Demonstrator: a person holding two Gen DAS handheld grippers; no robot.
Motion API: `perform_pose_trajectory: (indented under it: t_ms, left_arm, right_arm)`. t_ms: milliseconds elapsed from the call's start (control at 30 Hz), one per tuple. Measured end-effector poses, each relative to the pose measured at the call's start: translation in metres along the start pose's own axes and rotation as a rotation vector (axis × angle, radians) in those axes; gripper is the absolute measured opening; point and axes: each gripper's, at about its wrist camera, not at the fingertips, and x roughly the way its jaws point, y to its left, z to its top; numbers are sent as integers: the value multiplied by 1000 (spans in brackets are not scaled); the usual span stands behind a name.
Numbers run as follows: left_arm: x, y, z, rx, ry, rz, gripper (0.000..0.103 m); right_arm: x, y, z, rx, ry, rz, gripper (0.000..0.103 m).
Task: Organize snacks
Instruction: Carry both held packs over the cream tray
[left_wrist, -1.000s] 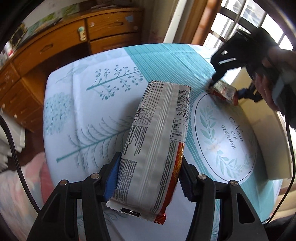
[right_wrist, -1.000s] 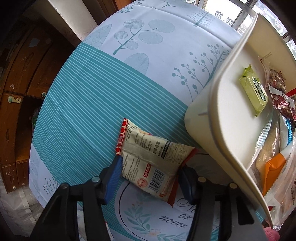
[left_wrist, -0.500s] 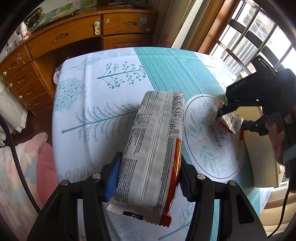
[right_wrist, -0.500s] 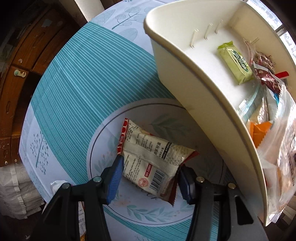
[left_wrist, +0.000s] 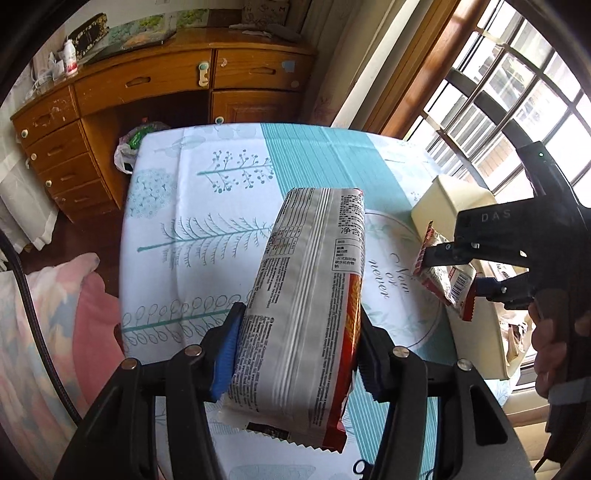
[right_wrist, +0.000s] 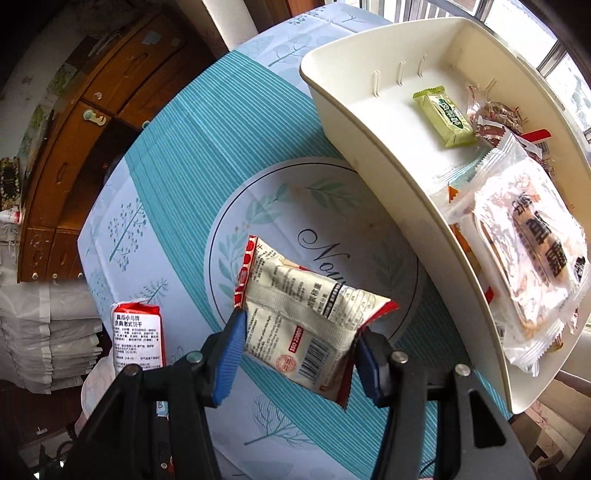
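Note:
My left gripper (left_wrist: 295, 354) is shut on a long silver and red biscuit pack (left_wrist: 306, 310) and holds it above the table. That pack's red end shows in the right wrist view (right_wrist: 137, 338). My right gripper (right_wrist: 297, 354) is shut on a small cream and red snack packet (right_wrist: 306, 317), held above the table just left of the cream bin (right_wrist: 376, 147). In the left wrist view the right gripper (left_wrist: 458, 273) holds the packet (left_wrist: 443, 280) beside the bin (left_wrist: 443, 210). The bin holds a green bar (right_wrist: 443, 114) and several wrapped snacks (right_wrist: 532, 258).
A teal and white patterned cloth (left_wrist: 221, 206) covers the table, with a round printed emblem (right_wrist: 295, 210) in the middle. A wooden desk with drawers (left_wrist: 147, 85) stands beyond the table. A window (left_wrist: 517, 92) is on the right. A pink cushion (left_wrist: 88, 314) lies at the left.
Both grippers have risen and pulled back while keeping their packs. The right gripper has swung from the striped area to beside the bin, whose inside now shows more fully.

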Motion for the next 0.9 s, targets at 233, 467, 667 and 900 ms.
perform_pose_trajectory:
  t_ms: [233,467,667,900]
  left_arm:
    - [-39,-14,7,-8,-69,-27,53]
    - [-68,-47,15,23,-130,-71,53]
    - [-90,-86,18,9,-185,-89,53]
    - [-99,-137,22,-16,-228,-131,53]
  right_arm:
    - [-58,-43,-23,-38,-49,56,55]
    - [-78,-57,-36,-116,-100,116,55]
    - [-103,-80,-46,-227,-203,141,55]
    - [-128,-118,-46,-321,-316,164,55]
